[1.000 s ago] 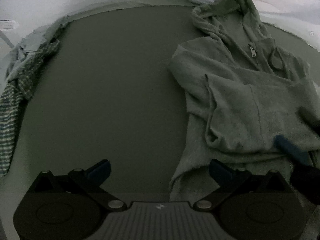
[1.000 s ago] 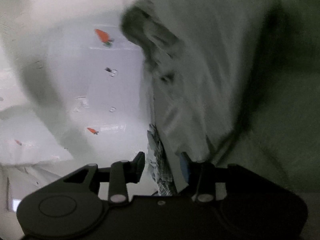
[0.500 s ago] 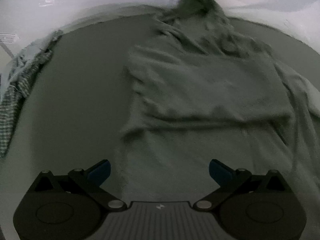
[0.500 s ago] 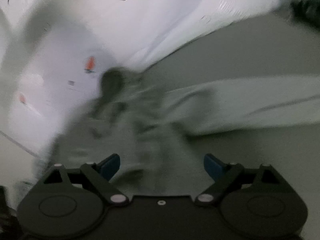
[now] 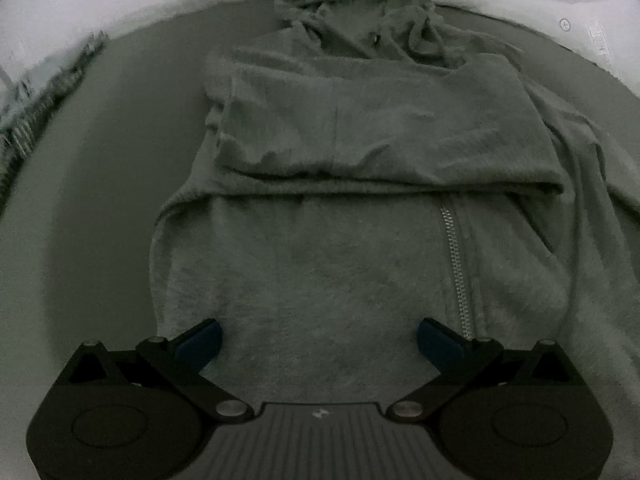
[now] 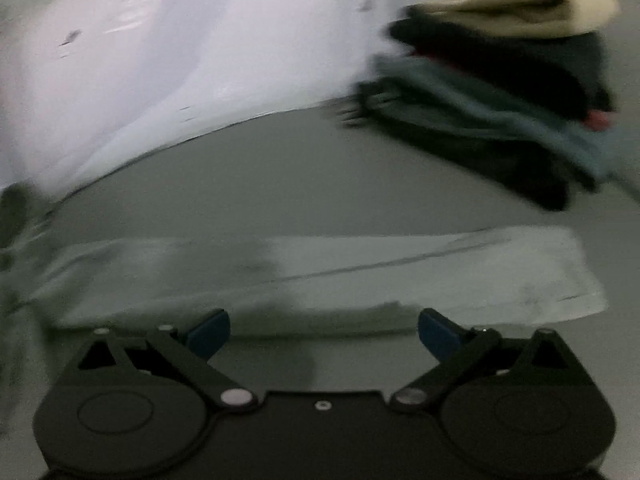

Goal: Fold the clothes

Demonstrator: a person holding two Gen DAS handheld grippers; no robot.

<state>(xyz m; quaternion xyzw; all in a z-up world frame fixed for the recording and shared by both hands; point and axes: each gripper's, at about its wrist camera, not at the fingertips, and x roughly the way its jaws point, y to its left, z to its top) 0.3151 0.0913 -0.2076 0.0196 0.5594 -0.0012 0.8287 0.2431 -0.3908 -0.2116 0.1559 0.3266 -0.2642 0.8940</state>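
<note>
- Lying at the far left edge of the grey table (image 5: 100, 184) in the left wrist view is a checked garment (image 5: 36, 120), blurred and partly cut off by the frame.
- Spread over the middle of the table is the grey hoodie (image 5: 340, 264), hood (image 5: 360, 12) at the far end, one sleeve (image 5: 360, 128) folded across its chest, and the zipper (image 5: 454, 268) running down right of centre.
- Over the hoodie's near hem is the left gripper (image 5: 318, 340), its blue-tipped fingers (image 5: 200, 342) spread wide with nothing between them.
- In the right wrist view the other sleeve (image 6: 320, 276) stretches flat across the table just ahead of the right gripper (image 6: 323, 330), whose fingers are likewise wide apart and empty.
- At far right a stack of folded clothes (image 6: 500, 92) sits well apart from the sleeve, a cream piece on top.
</note>
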